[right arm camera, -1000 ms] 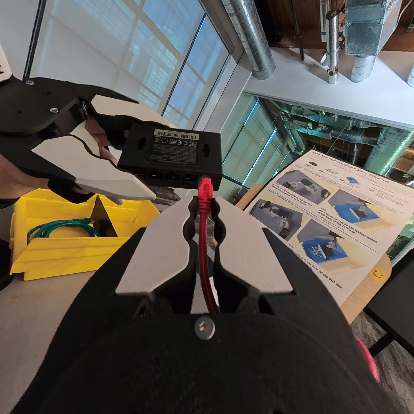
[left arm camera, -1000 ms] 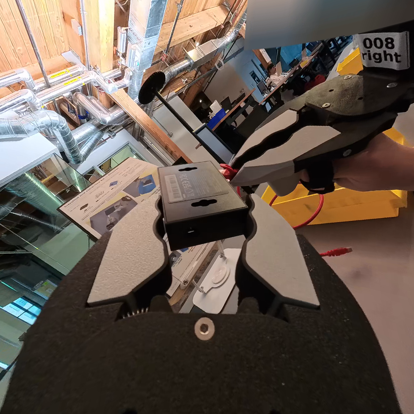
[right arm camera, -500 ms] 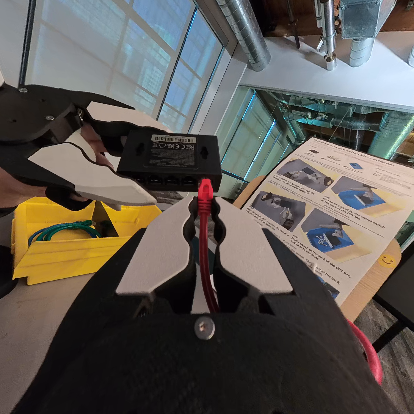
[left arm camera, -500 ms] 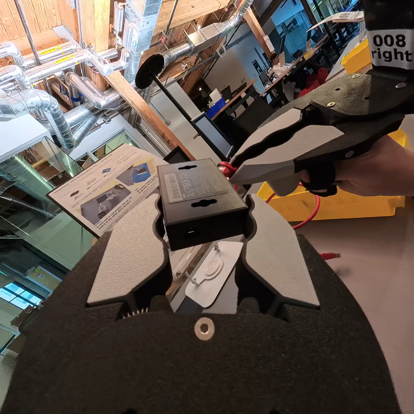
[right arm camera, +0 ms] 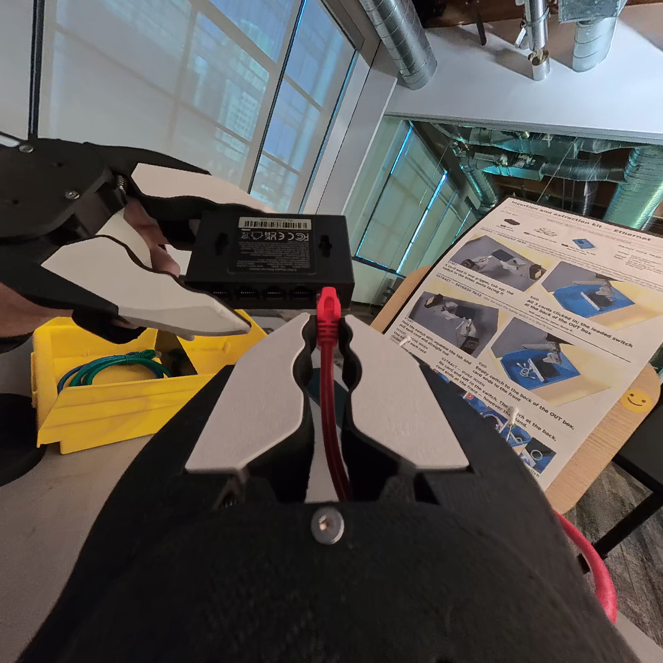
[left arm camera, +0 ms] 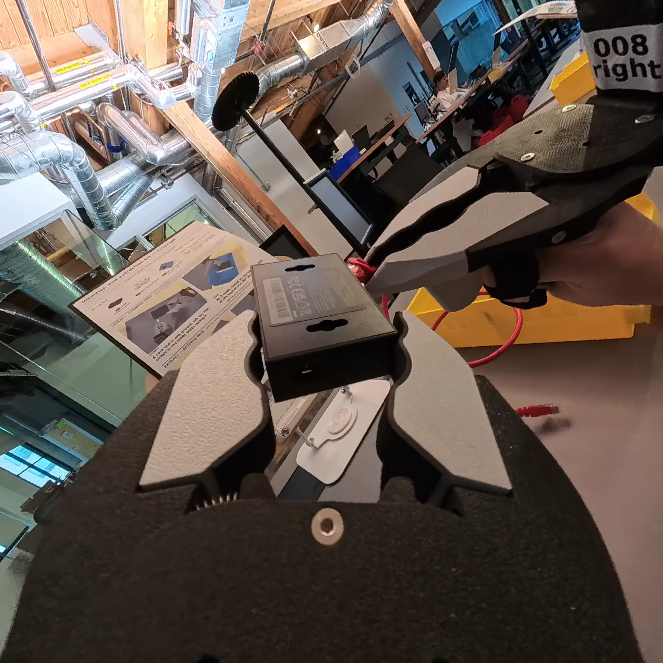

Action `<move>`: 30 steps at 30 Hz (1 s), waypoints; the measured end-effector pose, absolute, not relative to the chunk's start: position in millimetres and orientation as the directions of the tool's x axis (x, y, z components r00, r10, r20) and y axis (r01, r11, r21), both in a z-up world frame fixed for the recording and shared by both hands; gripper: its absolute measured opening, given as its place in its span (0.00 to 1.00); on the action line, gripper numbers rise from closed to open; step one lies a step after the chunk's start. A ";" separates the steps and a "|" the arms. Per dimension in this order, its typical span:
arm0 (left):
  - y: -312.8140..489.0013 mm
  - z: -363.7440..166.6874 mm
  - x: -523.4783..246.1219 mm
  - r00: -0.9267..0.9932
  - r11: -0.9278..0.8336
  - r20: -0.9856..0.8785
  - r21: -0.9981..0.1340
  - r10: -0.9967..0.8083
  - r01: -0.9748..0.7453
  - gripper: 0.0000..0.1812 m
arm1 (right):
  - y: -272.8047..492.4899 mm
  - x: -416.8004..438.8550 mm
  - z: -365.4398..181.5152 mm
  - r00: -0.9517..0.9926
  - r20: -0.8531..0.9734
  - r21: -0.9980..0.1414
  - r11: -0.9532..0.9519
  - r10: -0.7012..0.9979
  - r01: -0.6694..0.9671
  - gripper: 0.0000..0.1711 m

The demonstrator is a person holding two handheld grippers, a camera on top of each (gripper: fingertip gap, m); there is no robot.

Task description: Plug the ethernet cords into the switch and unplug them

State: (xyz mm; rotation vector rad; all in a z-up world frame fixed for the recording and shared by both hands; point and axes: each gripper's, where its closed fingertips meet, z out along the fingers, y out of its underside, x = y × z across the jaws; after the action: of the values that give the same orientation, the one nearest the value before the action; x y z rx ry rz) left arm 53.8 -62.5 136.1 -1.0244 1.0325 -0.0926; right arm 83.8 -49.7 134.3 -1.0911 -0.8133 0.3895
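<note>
The switch (left arm camera: pixel 323 323) is held clear of the desk (left arm camera: pixel 592 448), label side up, clamped by its two short ends between the fingers of the left claw (left arm camera: pixel 324 344), which is closed only to the width of the case. In the right wrist view its row of ports faces the right claw (right arm camera: pixel 327 332). That claw is closed tight on the red cord (right arm camera: pixel 328 376) just behind its plug (right arm camera: pixel 327 305). The plug tip sits at the port nearest the switch's right-hand end; whether it is fully seated cannot be told. The cord runs back between the fingers and loops down behind the right claw, and its free end (left arm camera: pixel 536 410) lies on the desk, well apart from the switch.

A yellow bin (right arm camera: pixel 118 405) stands on the desk below the left claw, holding a coiled green cord (right arm camera: pixel 114 369). A printed instruction board (right arm camera: pixel 531 323) stands tilted at the desk's edge, to the right of the switch.
</note>
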 end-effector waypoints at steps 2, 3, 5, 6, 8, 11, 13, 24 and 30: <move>-58.6 134.5 51.2 0.547 0.531 -0.671 -0.737 -0.501 -0.417 0.39 | -45.7 81.9 131.0 0.642 0.391 -0.903 0.412 0.660 0.126 0.07; -57.4 134.1 50.1 0.546 0.521 -0.672 -0.737 -0.500 -0.430 0.39 | -44.1 80.7 129.7 0.634 0.385 -0.907 0.403 0.670 0.124 0.07; -56.3 133.9 49.7 0.533 0.542 -0.708 -0.702 -0.464 -0.461 0.39 | -42.1 79.7 129.0 0.630 0.375 -0.911 0.396 0.680 0.115 0.07; -53.7 132.1 48.9 0.527 0.541 -0.726 -0.684 -0.441 -0.489 0.39 | -40.2 79.6 127.7 0.631 0.374 -0.913 0.388 0.680 0.123 0.07; -46.5 123.0 47.3 0.516 0.495 -0.725 -0.689 -0.457 -0.530 0.39 | -33.1 80.3 122.0 0.628 0.355 -0.927 0.347 0.692 0.142 0.07; -40.6 121.6 44.0 0.564 0.409 -0.620 -0.784 -0.545 -0.467 0.42 | -8.1 85.4 98.1 0.623 0.218 -0.976 0.148 0.751 0.162 0.07; -44.3 128.3 39.4 0.573 0.396 -0.580 -0.814 -0.579 -0.424 0.44 | 10.5 87.8 70.4 0.601 0.078 -0.983 -0.039 0.796 0.180 0.07; -38.3 144.9 -27.6 0.655 0.277 -0.584 -0.809 -0.479 -0.519 0.40 | 54.2 75.8 -107.2 0.572 0.096 -0.726 -0.336 0.814 0.600 0.07; -24.6 103.0 -62.9 0.595 0.048 -0.642 -0.699 -0.483 -0.714 0.33 | 53.7 84.3 -138.9 0.580 0.024 -0.636 -0.435 0.815 0.637 0.08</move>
State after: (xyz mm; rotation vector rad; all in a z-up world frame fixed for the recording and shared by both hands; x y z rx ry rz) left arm -62.9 -24.6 103.0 -1.5978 1.0267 0.2342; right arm 84.3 53.7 -138.9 -2.2093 -1.1515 0.3837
